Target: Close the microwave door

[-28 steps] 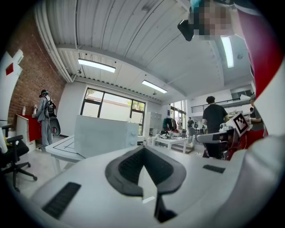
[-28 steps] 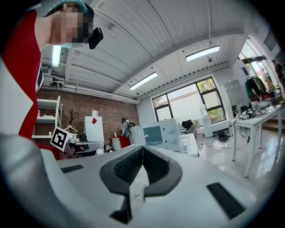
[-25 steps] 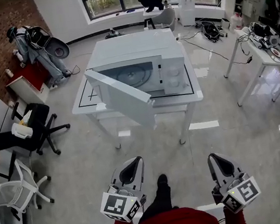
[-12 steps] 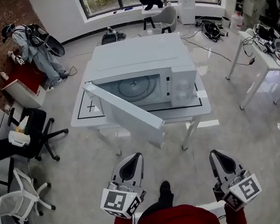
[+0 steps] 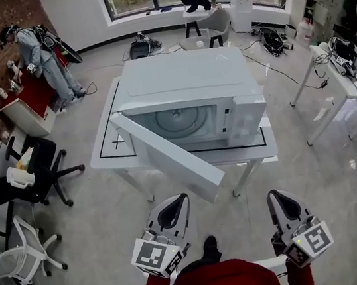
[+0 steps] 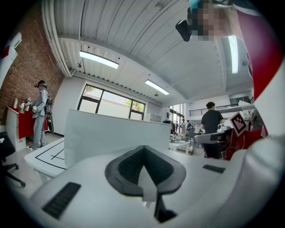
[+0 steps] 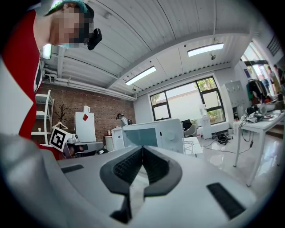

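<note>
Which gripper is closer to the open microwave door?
Left. The left gripper sits just short of the swung-out edge of the microwave door; the right gripper is off to its right, farther away.

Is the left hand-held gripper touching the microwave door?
Apart. The head view shows a strip of floor between the left hand-held gripper and the open door.
</note>
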{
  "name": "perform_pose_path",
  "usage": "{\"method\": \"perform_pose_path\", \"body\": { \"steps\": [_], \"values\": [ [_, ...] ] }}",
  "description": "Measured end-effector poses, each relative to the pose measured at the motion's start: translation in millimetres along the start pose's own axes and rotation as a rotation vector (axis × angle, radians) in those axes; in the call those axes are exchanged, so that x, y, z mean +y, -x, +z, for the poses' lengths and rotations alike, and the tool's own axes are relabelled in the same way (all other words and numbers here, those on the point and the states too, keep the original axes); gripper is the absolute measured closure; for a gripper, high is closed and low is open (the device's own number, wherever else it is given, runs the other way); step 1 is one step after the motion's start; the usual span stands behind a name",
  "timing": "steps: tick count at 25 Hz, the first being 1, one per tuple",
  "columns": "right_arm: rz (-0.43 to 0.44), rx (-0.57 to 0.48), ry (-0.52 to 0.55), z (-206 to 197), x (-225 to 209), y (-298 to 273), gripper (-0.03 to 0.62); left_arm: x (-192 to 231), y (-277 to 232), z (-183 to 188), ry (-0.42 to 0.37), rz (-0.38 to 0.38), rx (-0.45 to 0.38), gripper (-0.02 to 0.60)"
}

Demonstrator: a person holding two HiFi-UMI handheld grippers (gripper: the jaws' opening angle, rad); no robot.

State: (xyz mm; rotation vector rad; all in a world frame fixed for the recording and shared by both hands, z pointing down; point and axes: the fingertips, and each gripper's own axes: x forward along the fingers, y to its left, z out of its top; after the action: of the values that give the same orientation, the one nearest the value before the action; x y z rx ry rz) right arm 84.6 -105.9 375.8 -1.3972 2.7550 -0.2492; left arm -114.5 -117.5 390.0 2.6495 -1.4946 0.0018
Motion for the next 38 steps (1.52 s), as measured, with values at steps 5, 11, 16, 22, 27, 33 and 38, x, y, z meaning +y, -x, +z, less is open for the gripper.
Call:
{"method": "perform_pose_path", "body": {
  "steps": [5, 11, 16, 22, 27, 33, 38],
  "values": [
    [-0.009, 0.025, 0.002, -1, 1, -16, 0.581, 8, -9, 0, -0.011, -0.026, -0.004, 0.572],
    [-0.033, 0.027, 0.000, 0, 1, -22, 0.581, 12, -13, -3, -0.056, -0.063, 0.077, 0.572],
    [-0.067, 0.097, -0.020, -11, -5, -17, 0.581, 16, -17, -3, -0.088, -0.048, 0.081, 0.506],
    [-0.064, 0.096, -0.050, -11, -3, -16, 0.582, 13, -17, -6, -0.079, -0.070, 0.079, 0.351],
    [-0.058, 0.070, -0.069, -7, -2, -17, 0.580, 12, -22, -17, -0.095, -0.077, 0.127, 0.272],
    [-0.064, 0.063, -0.083, -11, -6, -13, 0.581, 7, -31, -20, -0.091, -0.084, 0.144, 0.273],
    [-0.059, 0.062, -0.087, -13, -4, -15, 0.580, 6, -38, -22, -0.094, -0.089, 0.159, 0.273]
  ]
}}
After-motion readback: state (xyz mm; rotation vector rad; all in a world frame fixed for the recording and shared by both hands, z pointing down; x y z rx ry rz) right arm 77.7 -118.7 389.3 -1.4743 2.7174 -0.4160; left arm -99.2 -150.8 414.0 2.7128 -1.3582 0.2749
